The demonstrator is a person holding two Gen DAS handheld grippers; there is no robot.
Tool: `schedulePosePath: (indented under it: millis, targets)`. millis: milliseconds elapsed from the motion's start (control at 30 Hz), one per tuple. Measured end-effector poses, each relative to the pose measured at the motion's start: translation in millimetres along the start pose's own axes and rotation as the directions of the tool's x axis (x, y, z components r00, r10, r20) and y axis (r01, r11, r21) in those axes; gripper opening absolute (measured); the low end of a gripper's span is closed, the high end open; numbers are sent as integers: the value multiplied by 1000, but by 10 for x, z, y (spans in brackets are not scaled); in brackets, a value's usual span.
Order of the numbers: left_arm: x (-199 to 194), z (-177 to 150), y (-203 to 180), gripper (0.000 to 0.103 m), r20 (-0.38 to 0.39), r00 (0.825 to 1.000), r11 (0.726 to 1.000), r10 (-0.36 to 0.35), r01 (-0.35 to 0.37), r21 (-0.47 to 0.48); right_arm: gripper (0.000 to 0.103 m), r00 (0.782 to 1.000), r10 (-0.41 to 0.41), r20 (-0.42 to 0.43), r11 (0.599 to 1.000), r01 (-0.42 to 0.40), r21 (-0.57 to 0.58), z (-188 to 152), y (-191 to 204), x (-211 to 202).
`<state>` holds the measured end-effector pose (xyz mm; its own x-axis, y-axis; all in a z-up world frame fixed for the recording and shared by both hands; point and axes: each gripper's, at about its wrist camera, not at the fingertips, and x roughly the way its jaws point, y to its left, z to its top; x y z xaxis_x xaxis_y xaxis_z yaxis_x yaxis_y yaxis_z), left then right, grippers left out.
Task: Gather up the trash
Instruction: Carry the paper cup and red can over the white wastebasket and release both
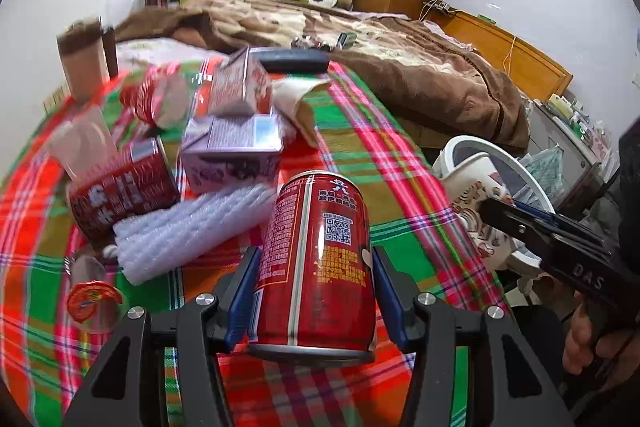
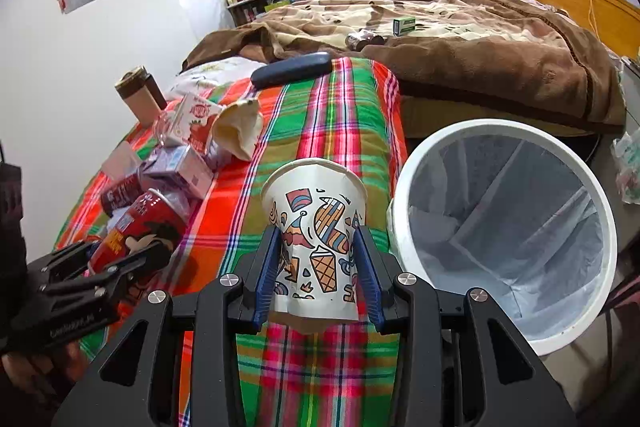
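A red drink can (image 1: 316,259) stands upright between the blue pads of my left gripper (image 1: 314,291), which is shut on its sides above the plaid cloth (image 1: 360,155). In the right wrist view the same can (image 2: 140,231) shows at the lower left in that gripper (image 2: 120,259). My right gripper (image 2: 320,267) is shut on a patterned paper cup (image 2: 316,227), mouth pointing away, just left of the white bin (image 2: 504,125). From the left wrist view, the cup (image 1: 472,187) and right gripper (image 1: 500,215) sit beside the bin's rim (image 1: 480,143).
More trash lies on the cloth: another red can (image 1: 120,187), a purple carton (image 1: 232,151), a strawberry carton (image 1: 240,87), clear ribbed plastic (image 1: 192,227), a paper bag (image 1: 300,99), a small red-lidded cup (image 1: 94,301). A dark case (image 1: 292,61) and a bed with a brown blanket (image 1: 440,75) lie beyond.
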<state>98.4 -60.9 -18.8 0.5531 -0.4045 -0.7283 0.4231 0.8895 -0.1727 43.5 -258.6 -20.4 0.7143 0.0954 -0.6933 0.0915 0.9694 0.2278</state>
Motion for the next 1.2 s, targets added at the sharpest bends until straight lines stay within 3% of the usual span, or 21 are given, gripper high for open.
schedulePosePath:
  millis: [167, 533, 900, 1200]
  targets:
    - [-138, 97, -134, 54, 37, 999, 1000, 24, -24, 6, 39, 1000, 9, 30, 1000, -10, 3, 74, -49, -52]
    - [-194, 366, -654, 54, 92, 996, 999, 5, -10, 51, 39, 996, -10, 94, 999, 5, 52, 220, -422, -259]
    - [199, 526, -1401, 54, 31, 990, 985, -137, 133, 114, 39, 986, -134, 101, 983, 120, 140, 268, -1016, -365]
    - [606, 475, -1846, 54, -48, 985, 972, -168, 174, 160, 39, 983, -181, 11, 965, 176, 194, 182, -1348, -128]
